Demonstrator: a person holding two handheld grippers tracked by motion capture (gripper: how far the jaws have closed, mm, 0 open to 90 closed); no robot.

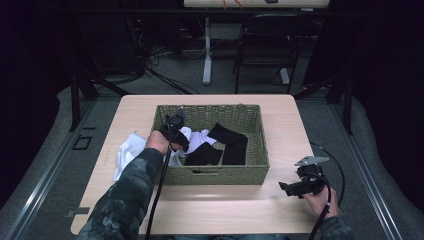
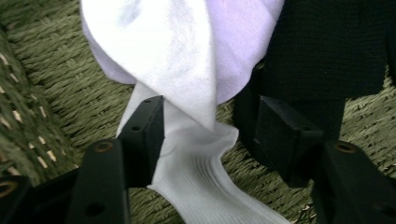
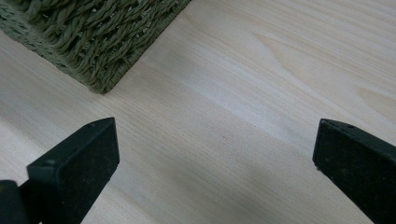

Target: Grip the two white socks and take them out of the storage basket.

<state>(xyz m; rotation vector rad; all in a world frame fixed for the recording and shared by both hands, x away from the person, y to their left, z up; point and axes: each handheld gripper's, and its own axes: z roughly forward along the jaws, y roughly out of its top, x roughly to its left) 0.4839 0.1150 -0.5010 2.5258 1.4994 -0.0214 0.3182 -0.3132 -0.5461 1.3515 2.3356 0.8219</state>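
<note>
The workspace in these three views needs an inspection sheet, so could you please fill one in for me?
Surface: light wooden table, bare at the front.
Job's things: green woven basket holding black socks and white socks; white cloth lies on the table by the basket's left side.
Clutter: nothing seen.
Grippers: left gripper inside the basket, jaws open either side of a white sock; right gripper open above bare table, right of the basket.
Cables: one black cable trails from each gripper towards the person.
Surroundings: dark room, chair and a second table beyond.
</note>
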